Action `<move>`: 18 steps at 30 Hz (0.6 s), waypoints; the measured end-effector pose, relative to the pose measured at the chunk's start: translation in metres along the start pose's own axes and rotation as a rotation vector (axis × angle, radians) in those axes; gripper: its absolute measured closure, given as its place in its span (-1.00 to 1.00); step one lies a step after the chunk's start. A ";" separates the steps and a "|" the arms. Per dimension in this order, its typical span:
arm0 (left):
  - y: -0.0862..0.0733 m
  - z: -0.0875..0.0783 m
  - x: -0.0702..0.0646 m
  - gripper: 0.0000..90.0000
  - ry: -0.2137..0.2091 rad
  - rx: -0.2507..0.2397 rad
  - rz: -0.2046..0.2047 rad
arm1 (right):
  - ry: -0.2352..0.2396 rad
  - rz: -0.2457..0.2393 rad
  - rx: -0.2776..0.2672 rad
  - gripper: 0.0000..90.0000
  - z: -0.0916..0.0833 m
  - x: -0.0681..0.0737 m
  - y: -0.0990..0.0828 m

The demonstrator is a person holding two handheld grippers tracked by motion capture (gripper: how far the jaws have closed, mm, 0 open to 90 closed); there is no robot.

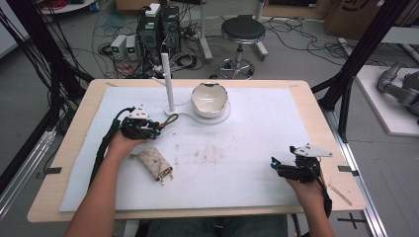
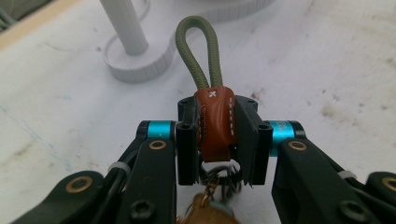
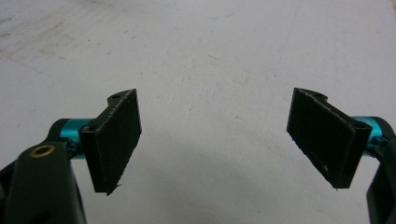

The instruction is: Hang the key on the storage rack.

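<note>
High view: a white felt-like mat (image 1: 257,163) covers the wooden table (image 1: 74,163). On it sit a glossy cracked-rim bowl (image 1: 210,98) and a quilted beige pouch (image 1: 153,163). Left gripper (image 1: 159,126) pinches a keychain's brown stitched leather tab (image 2: 214,121), its olive cord loop (image 2: 196,51) protruding. Right gripper (image 1: 273,163) stands spread, empty.

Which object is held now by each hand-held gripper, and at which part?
The left hand-held gripper clamps a keychain by its brown leather tab, below the green cord loop. The right hand-held gripper holds nothing.
</note>
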State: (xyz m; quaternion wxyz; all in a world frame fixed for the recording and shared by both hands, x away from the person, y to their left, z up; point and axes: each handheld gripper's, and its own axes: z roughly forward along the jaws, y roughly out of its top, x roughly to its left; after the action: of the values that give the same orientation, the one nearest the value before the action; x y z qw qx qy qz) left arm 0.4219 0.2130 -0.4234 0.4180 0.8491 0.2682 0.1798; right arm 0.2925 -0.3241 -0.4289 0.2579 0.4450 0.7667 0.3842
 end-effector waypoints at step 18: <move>0.038 -0.075 -0.015 0.58 0.075 -0.250 -0.037 | 0.059 -0.036 0.005 -0.60 0.024 0.011 0.017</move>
State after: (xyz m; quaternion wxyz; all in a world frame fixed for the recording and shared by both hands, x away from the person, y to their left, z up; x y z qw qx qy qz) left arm 0.3824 0.2304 -0.3501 0.5136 0.7779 0.2747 0.2357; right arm 0.3131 -0.3007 -0.4296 0.2409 0.4202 0.7828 0.3907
